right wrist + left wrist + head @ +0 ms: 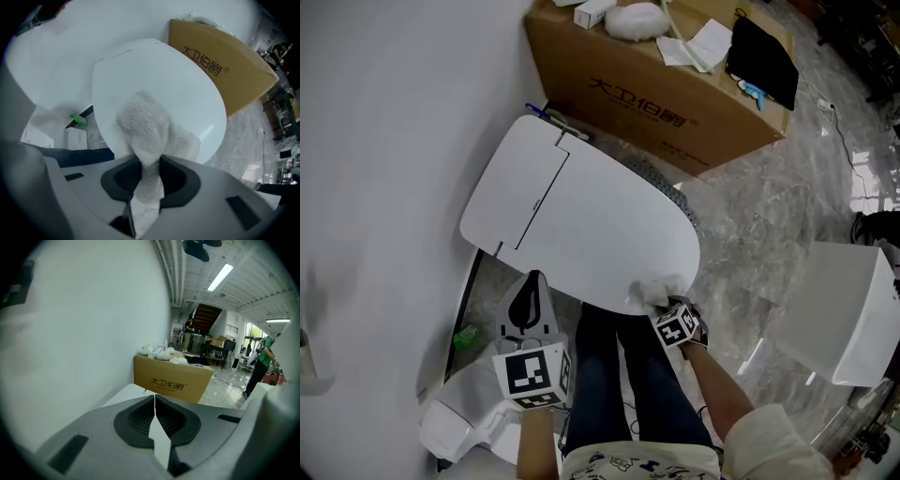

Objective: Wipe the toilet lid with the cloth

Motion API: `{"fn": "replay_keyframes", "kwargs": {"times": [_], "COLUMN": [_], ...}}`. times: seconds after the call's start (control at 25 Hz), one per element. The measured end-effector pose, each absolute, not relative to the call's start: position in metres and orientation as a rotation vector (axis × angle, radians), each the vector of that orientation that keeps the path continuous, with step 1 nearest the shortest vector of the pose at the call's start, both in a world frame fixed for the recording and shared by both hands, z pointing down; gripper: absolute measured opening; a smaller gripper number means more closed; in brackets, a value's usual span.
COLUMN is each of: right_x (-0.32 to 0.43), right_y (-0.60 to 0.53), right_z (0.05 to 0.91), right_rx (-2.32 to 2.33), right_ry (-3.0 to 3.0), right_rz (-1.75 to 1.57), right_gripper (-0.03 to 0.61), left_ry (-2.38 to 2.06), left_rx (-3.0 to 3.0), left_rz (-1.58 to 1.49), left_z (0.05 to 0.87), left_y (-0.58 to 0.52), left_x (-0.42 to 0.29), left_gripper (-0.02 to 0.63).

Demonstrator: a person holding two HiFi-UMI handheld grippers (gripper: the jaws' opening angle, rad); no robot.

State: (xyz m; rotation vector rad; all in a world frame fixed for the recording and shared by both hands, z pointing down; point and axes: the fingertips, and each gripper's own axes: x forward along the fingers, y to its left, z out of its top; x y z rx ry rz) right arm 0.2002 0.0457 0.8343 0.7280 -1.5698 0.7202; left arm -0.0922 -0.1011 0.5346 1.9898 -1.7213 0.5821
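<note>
The white toilet lid (581, 220) lies shut, its rounded front end toward me. My right gripper (668, 305) is shut on a white fluffy cloth (654, 292) that rests on the lid's front right edge. In the right gripper view the cloth (145, 129) spreads on the lid (154, 79) just ahead of the jaws. My left gripper (528, 281) hangs left of the lid's front, above the floor, shut with nothing in it. Its jaws meet in the left gripper view, where my left gripper (154, 397) points past the lid (126, 392) at the box.
A big brown cardboard box (666, 94) with loose items on top stands behind the toilet, also seen as the box (171, 378). A white wall (384, 141) runs along the left. A white unit (844, 309) stands at right on the marble floor. My legs (628, 384) are in front of the bowl.
</note>
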Motion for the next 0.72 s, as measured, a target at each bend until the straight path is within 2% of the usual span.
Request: {"fn": "replay_keyframes", "kwargs": {"times": [0.36, 0.72], "right_x": [0.193, 0.154], "right_y": [0.012, -0.089], "right_z": [0.792, 0.635], "right_rx": [0.974, 1.154], "right_ry": [-1.623, -1.941], "right_rz": [0.964, 0.819], "right_gripper": [0.092, 0.094], "left_ry": [-1.730, -1.829], "left_rx": [2.012, 2.050], "left_rz": [0.552, 0.424], "left_z": [0.515, 0.439], "left_y": [-0.111, -0.135], "left_x": [-0.083, -0.086], "left_gripper": [0.011, 0.012]}}
